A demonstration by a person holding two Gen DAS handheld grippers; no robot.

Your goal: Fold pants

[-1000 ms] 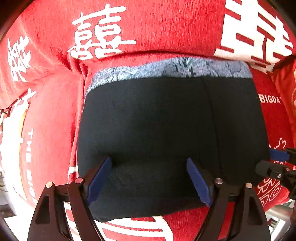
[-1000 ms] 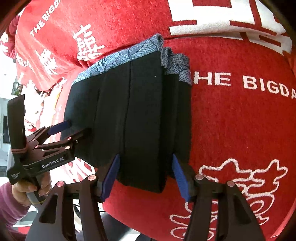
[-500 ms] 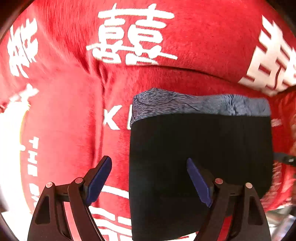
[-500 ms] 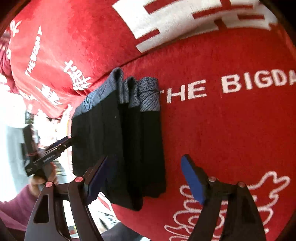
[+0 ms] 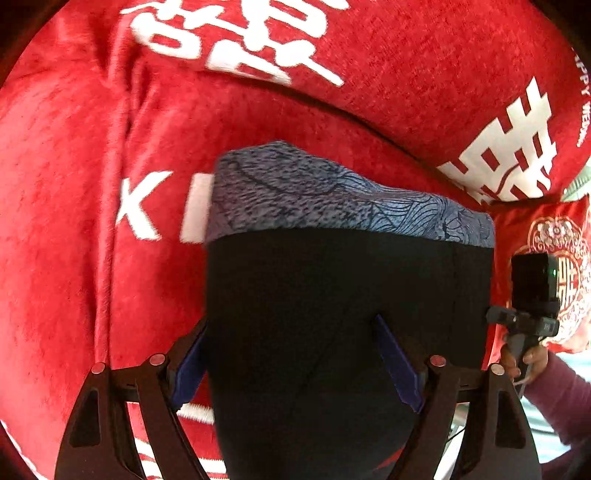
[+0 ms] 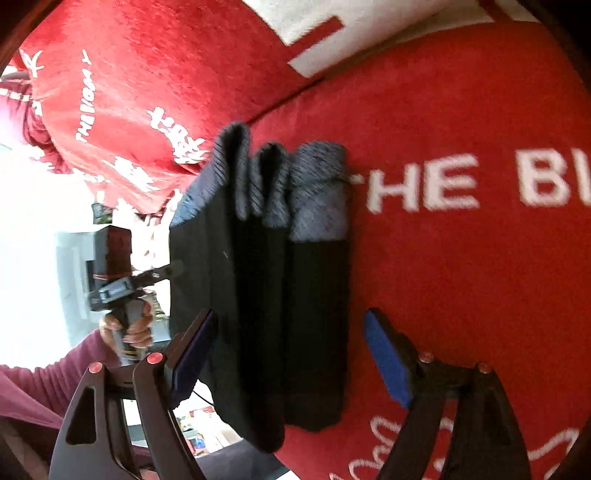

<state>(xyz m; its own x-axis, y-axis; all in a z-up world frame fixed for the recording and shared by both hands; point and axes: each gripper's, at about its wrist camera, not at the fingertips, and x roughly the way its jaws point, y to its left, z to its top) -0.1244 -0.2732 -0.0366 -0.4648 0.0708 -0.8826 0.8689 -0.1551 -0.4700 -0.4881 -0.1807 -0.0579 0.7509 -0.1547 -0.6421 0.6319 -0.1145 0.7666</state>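
The black pants (image 5: 343, 306) with a blue-grey patterned waistband (image 5: 332, 195) lie folded into a compact stack on a red sofa seat (image 5: 74, 258). My left gripper (image 5: 295, 360) is open, its blue pads astride the stack's near left part. In the right wrist view the stack (image 6: 280, 295) shows its layered side, with the waistband folds (image 6: 280, 184) at the far end. My right gripper (image 6: 291, 354) is open, its pads wide apart around the stack's near end without pinching it. The left gripper (image 6: 173, 269) also shows there at the stack's left edge.
The red sofa cover bears white lettering (image 6: 424, 184) and large characters (image 5: 236, 33). A red cushion (image 5: 554, 277) lies at the right. The right gripper's body (image 5: 532, 295) and hand show beside the stack. The seat's front edge (image 6: 314, 465) runs just below the stack.
Both grippers have drawn back and tilted. The right gripper's pads have opened wider off the stack. The stack now sits more to the right in the left view.
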